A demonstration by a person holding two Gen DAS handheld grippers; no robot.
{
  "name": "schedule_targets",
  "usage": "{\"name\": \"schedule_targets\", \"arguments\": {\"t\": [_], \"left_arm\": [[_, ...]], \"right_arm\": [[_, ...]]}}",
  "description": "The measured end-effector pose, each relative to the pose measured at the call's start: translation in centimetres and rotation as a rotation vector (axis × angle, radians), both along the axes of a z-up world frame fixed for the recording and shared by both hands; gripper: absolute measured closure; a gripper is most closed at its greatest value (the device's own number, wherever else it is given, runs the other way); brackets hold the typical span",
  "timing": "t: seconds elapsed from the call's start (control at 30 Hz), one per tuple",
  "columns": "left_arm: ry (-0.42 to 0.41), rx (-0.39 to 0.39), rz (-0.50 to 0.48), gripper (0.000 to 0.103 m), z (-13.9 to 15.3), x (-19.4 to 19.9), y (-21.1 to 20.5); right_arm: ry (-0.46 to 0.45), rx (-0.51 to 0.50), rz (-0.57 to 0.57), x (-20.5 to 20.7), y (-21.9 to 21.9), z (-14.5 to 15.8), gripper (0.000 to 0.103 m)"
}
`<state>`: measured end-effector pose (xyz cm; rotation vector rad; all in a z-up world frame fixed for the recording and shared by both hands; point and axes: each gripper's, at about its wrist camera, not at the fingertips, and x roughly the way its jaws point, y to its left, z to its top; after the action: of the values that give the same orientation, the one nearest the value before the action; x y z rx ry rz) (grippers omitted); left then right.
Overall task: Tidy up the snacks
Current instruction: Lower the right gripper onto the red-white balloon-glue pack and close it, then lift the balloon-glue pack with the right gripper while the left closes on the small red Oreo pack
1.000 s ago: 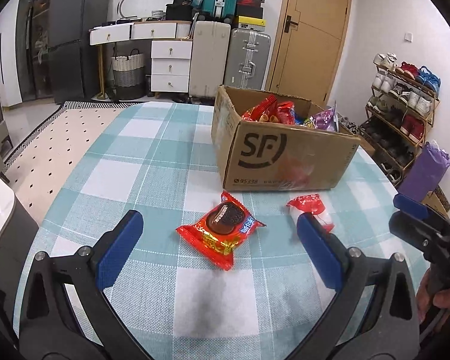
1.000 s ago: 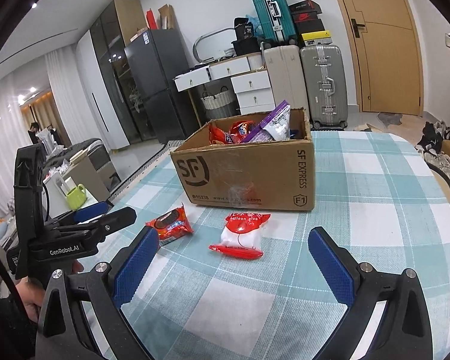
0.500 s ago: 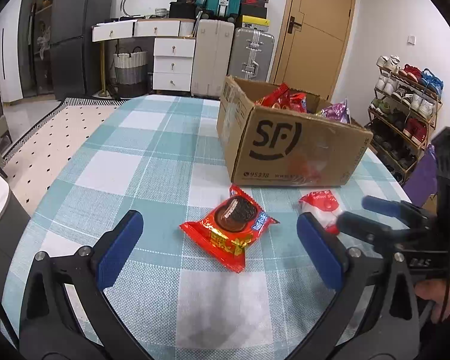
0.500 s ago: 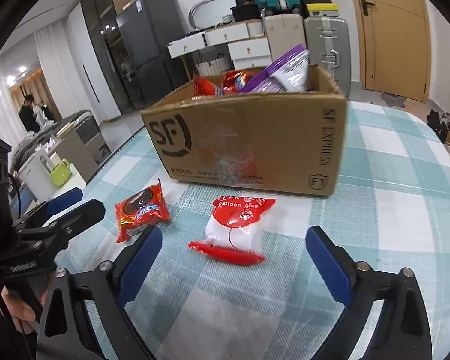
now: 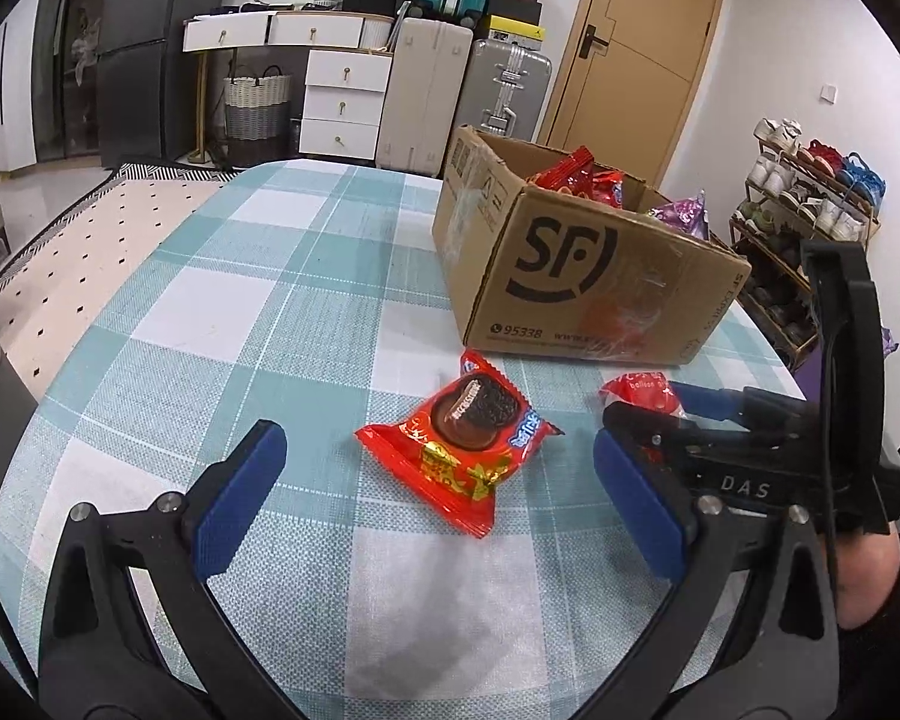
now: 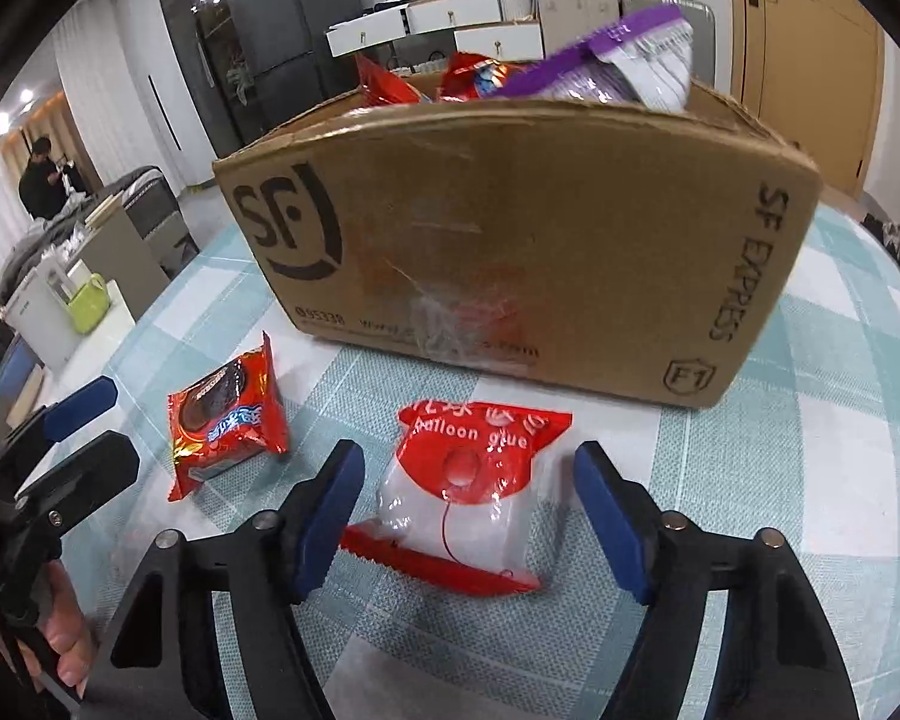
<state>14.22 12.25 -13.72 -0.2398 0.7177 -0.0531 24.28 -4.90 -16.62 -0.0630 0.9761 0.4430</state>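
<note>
A red-and-clear balloon glue packet (image 6: 468,498) lies flat on the checked surface (image 6: 810,480), long axis pointing toward the cardboard box (image 6: 510,240). The right hand-held gripper (image 6: 468,516) is closing around it, pads not yet touching. The left view alone shows the left hand-held gripper (image 5: 432,498) wide open around a cookie packet (image 5: 462,450).

A red cookie packet (image 5: 463,449) lies flat on the checked counter (image 5: 258,324), just in front of an open cardboard box (image 6: 510,252) filled with snack bags. Beside it lies a clear pouch with a red "balloon glue" header (image 6: 468,492), also flat.
</note>
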Motion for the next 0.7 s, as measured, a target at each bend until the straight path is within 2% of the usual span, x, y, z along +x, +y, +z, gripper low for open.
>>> {"name": "schedule_targets", "arguments": {"t": [0.1,0.2,0.43,0.7], "left_arm": [[0.005,0.003,-0.002,0.001,0.0,0.0,0.0],[0.009,0.006,-0.002,0.001,0.0,-0.1,0.0],[0.012,0.003,0.01,0.001,-0.1,-0.2,0.3],[0.032,0.009,0.014,0.001,-0.3,0.0,0.3]], "right_arm": [[-0.01,-0.022,0.006,0.0,0.6,-0.1,0.053],[-0.014,-0.017,0.003,-0.1,0.9,-0.1,0.059],[-0.037,0.011,-0.001,-1.1,0.1,0.6,0.06],[-0.041,0.104,-0.022,-2.7,-1.9,1.9,0.06]]}}
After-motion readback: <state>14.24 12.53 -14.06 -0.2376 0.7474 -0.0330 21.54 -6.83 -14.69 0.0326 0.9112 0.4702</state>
